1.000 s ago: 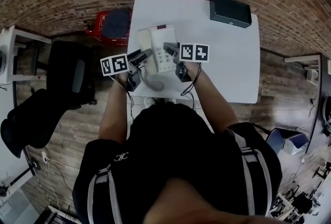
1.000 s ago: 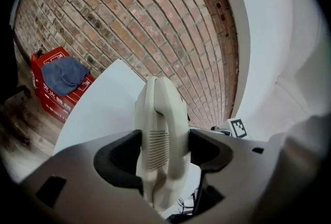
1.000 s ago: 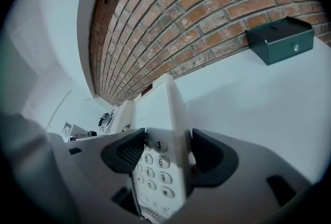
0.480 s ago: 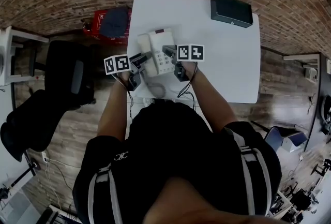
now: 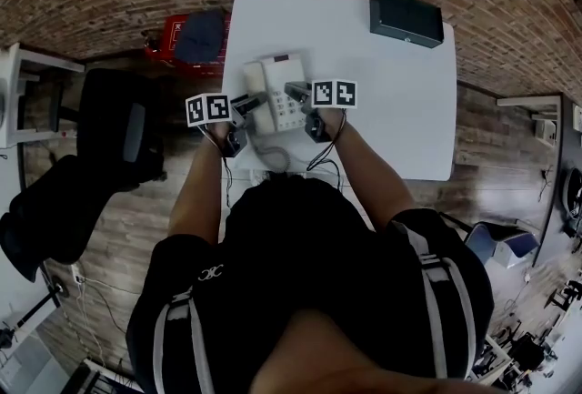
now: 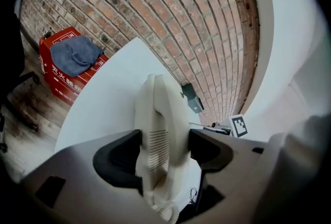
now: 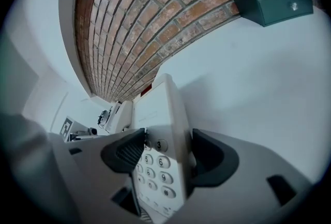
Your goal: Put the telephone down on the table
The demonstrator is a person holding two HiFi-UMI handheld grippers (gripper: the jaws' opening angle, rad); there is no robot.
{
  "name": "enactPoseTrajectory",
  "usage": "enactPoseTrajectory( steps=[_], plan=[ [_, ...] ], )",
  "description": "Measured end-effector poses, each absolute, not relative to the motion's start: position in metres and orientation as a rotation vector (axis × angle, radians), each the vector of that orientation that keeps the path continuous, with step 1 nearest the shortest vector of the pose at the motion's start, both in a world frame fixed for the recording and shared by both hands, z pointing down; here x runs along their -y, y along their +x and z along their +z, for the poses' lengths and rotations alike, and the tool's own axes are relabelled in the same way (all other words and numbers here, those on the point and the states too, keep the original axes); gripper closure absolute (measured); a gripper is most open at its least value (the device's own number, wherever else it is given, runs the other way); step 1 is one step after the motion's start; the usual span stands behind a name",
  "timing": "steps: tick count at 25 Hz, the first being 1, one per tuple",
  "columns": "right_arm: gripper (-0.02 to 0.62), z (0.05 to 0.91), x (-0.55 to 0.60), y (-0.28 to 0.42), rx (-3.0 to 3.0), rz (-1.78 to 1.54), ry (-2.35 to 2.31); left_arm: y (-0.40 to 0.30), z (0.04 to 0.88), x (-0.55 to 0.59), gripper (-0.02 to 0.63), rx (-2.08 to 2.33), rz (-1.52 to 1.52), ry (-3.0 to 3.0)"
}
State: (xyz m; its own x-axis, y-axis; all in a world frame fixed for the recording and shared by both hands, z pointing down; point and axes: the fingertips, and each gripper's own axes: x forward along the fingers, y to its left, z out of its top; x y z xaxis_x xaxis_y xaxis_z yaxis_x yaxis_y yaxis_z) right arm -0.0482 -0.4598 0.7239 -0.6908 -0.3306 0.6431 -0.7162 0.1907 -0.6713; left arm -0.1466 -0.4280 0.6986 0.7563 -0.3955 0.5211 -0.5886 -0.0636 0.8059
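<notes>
The person stands at the near side of the table (image 5: 391, 101), carrying the telephone (image 5: 278, 90) between both tools. The left tongs (image 5: 255, 99) pinch the handset (image 6: 159, 124) and the right tongs (image 5: 295, 91) pinch the keypad (image 7: 155, 166) side. I take this to be the lowering step, though I cannot tell whether the base touches yet. Next it needs a level descent, then both tongs spreading together. The phone is close to the table's left edge. There is open top to its right, and the black box (image 5: 406, 18) sits well apart at the far corner.
</notes>
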Motion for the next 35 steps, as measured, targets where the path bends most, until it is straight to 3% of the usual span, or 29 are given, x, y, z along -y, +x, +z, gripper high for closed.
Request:
enactPoseTrajectory(
  steps=[6, 13, 14, 15, 16, 17, 19, 29, 35],
  plan=[
    [0.351, 0.723, 0.459, -0.047, 2.153, 1.487, 1.025, -0.145, 0.698, 0.426, 0.298, 0.808, 0.251, 1.704],
    [0.353, 0.640, 0.483, -0.028, 2.379, 1.059, 1.345, -0.167, 0.644, 0.434, 0.296, 1.031, 0.249, 1.881],
    [0.386, 0.626, 0.485, -0.023, 2.404, 0.968, 1.407, -0.178, 0.630, 0.437, 0.321, 1.132, 0.232, 1.909],
    [0.500, 0.611, 0.486, -0.020, 2.426, 0.874, 1.467, -0.190, 0.614, 0.440, 0.368, 1.251, 0.198, 1.931],
    [0.570, 0.595, 0.486, -0.018, 2.452, 0.783, 1.514, -0.203, 0.595, 0.442, 0.438, 1.374, 0.150, 1.949],
    [0.586, 0.576, 0.484, -0.019, 2.488, 0.700, 1.540, -0.215, 0.575, 0.444, 0.542, 1.487, 0.100, 1.965],
    [0.595, 0.534, 0.478, -0.027, 2.576, 0.559, 1.553, -0.231, 0.536, 0.443, 0.595, 1.645, 0.033, 2.016],
    [0.597, 0.354, 0.434, -0.036, 2.838, -0.001, 1.686, -0.219, 0.377, 0.406, 0.603, 1.949, -0.032, 2.360],
    [0.597, 0.364, 0.415, -0.042, 2.832, -0.011, 1.644, -0.210, 0.370, 0.389, 0.603, 1.968, 0.011, 2.398]
  ],
)
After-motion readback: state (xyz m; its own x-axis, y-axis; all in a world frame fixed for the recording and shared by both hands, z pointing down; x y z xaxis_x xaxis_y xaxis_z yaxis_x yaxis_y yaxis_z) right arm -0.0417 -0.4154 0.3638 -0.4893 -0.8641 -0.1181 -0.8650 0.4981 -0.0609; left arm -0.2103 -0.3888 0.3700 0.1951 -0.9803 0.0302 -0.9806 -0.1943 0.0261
